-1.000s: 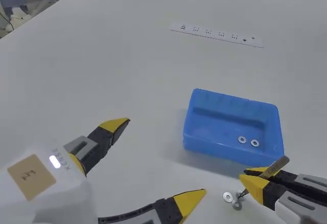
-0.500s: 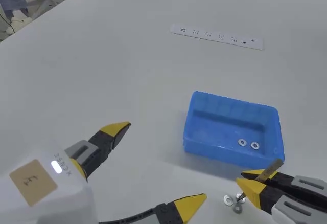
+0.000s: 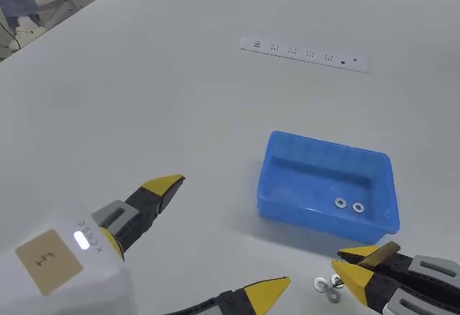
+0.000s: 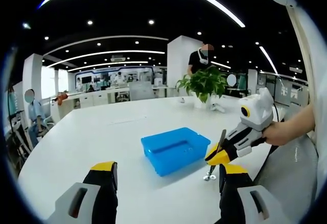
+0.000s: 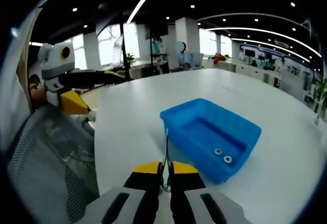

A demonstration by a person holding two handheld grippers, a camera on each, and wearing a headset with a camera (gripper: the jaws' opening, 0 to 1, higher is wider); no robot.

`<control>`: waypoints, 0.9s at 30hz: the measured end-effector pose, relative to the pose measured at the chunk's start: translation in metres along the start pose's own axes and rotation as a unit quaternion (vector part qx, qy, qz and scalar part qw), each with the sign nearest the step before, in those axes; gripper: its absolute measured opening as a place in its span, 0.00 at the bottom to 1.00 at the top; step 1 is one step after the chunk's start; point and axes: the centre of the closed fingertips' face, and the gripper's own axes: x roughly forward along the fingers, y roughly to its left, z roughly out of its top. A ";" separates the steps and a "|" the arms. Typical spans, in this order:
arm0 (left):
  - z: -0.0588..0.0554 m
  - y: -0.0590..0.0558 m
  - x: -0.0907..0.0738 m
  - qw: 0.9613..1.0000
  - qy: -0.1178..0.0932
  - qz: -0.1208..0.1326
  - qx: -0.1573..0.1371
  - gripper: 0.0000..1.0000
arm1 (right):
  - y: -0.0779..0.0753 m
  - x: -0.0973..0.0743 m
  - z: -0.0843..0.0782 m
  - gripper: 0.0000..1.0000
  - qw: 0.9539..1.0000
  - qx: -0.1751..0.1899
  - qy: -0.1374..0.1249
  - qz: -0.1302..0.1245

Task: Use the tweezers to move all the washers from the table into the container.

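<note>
The right hand-held gripper (image 3: 343,266) is clamped on the tweezers (image 5: 166,150). Their tips sit at the loose washers (image 3: 327,285), toward the surface's (image 3: 144,78) near edge, just before the blue container (image 3: 323,144) holding two washers (image 3: 348,203). The left hand-held gripper (image 3: 223,234) hovers, jaws wide apart. The pickup step seems in hand: next, pinch one washer, lift it and clear the rim.
</note>
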 end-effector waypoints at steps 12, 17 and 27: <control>0.000 0.001 -0.001 1.000 -0.002 0.003 -0.001 0.83 | -0.012 -0.015 0.026 0.03 0.994 0.101 -0.047 -0.002; 0.000 0.001 -0.001 1.000 -0.002 0.004 -0.002 0.83 | -0.011 -0.020 0.043 0.03 0.994 0.093 -0.056 0.007; 0.001 0.001 0.000 1.000 -0.003 0.003 -0.004 0.83 | -0.021 -0.025 0.065 0.03 0.993 0.090 -0.069 0.009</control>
